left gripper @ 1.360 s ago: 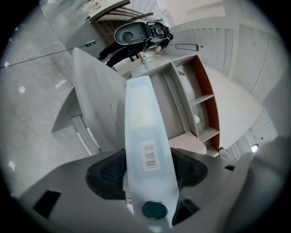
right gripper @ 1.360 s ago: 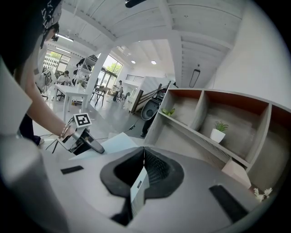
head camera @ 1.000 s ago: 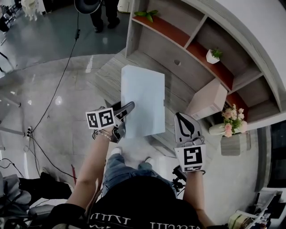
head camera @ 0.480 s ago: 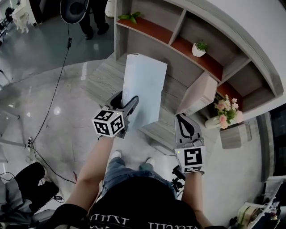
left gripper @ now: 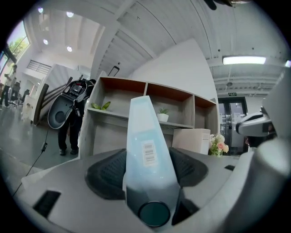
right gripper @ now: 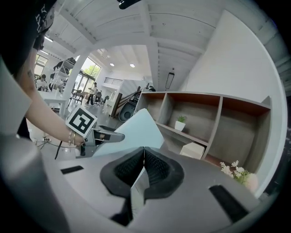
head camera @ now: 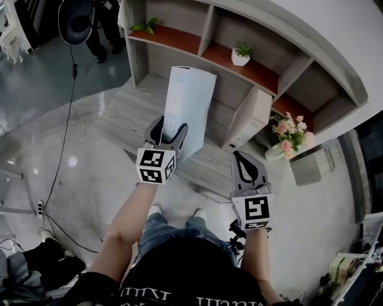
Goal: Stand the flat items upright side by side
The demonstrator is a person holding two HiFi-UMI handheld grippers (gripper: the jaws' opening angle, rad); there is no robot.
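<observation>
A large, thin, pale blue flat box (head camera: 190,101) is held up on its edge in front of the shelf unit, with my left gripper (head camera: 168,130) shut on its near end. In the left gripper view the box (left gripper: 146,141) rises between the two dark pads and shows a small barcode label. A cream box (head camera: 250,118) stands upright on the low wooden ledge (head camera: 122,113), right of the blue one. My right gripper (head camera: 244,162) hovers right of the blue box with its jaws shut on nothing; its pads (right gripper: 154,167) meet.
The shelf unit (head camera: 281,72) has open compartments holding a small potted plant (head camera: 241,55) and green leaves (head camera: 145,26). A vase of flowers (head camera: 285,136) stands at the right of the ledge. A person with a round dish lamp (head camera: 76,18) stands far left; a cable (head camera: 63,143) crosses the floor.
My left gripper has risen and rolled, bringing the blue box from lying flat onto its edge and nearer the shelves. The right gripper has shifted along with it, still shut.
</observation>
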